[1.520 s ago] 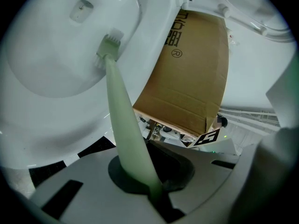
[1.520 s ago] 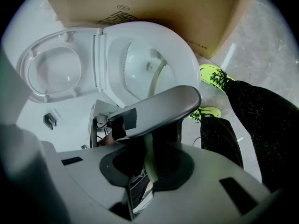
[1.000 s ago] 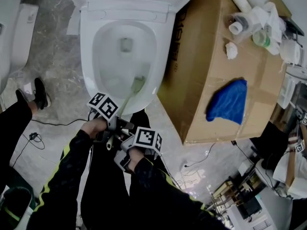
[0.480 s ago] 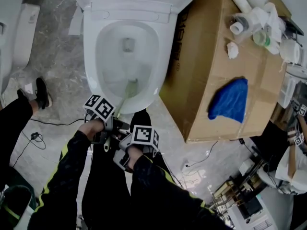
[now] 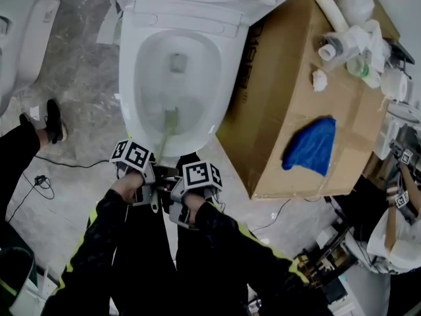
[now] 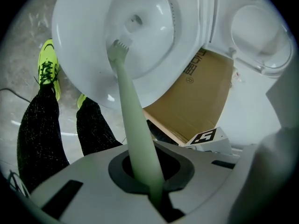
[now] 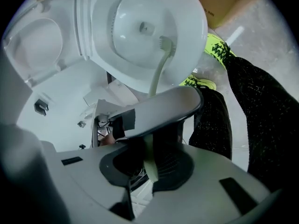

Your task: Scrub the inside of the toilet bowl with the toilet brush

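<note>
The white toilet bowl (image 5: 141, 58) stands open at the top centre of the head view. A pale green toilet brush (image 5: 170, 120) reaches into it, its head low against the bowl's near inner wall. My left gripper (image 5: 154, 171) and right gripper (image 5: 173, 188) sit side by side just in front of the bowl, both shut on the brush handle. In the left gripper view the handle (image 6: 133, 125) rises from my left gripper (image 6: 152, 174) to the bristles (image 6: 119, 46) inside the bowl (image 6: 84, 55). The right gripper view shows my right gripper (image 7: 147, 167) clamped on the handle end, behind the left gripper's jaw.
A large cardboard box (image 5: 283, 84) stands right of the toilet, carrying a blue cloth (image 5: 310, 145), bottles and paper rolls (image 5: 352, 25). Another white fixture (image 5: 20, 25) is at the far left. Cables (image 5: 39, 180) trail over the grey floor. My legs and green shoes (image 6: 46, 66) stand by the bowl's front.
The brush head has swept leftward along the bowl's near inner wall, from right of centre to about the middle. Both grippers kept their hold on the handle and shifted slightly.
</note>
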### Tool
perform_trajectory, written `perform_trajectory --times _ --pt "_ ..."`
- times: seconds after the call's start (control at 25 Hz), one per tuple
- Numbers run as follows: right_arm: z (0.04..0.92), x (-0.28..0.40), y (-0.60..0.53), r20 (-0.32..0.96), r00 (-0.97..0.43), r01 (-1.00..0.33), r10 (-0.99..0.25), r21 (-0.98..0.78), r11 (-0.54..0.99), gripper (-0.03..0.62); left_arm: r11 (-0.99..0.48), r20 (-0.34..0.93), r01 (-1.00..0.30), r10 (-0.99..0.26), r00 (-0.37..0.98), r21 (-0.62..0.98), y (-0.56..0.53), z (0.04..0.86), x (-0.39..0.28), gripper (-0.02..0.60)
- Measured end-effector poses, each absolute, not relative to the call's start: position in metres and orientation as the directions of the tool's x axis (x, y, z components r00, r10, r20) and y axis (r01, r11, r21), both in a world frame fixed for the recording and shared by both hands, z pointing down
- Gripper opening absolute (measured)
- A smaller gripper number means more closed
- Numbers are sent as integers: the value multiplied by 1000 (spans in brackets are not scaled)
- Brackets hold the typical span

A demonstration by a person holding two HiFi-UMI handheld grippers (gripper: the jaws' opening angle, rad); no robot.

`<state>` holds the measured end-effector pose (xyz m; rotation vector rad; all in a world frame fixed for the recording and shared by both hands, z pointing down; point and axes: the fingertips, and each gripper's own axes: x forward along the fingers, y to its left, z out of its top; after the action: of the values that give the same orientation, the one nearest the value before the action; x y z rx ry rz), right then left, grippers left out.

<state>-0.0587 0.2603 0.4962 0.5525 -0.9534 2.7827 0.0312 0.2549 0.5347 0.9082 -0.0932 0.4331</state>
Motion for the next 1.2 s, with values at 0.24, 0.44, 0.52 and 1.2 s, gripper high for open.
perform_trajectory --times 0.24,0.44,0.52,1.2 --pt "497 -56 263 355 -924 -334 145 -560 -758 66 589 300 -364 207 931 722 246 540 30 9" --pt "500 -59 263 341 -904 -419 258 -584 -695 64 612 327 -327 117 938 720 238 544 24 9" --pt "501 -61 262 343 -888 -457 305 -597 -659 64 617 344 -317 79 935 720 233 547 20 9" --pt "515 -81 241 353 -803 -575 481 -673 -466 64 619 451 -287 -123 884 731 194 564 -16 9"
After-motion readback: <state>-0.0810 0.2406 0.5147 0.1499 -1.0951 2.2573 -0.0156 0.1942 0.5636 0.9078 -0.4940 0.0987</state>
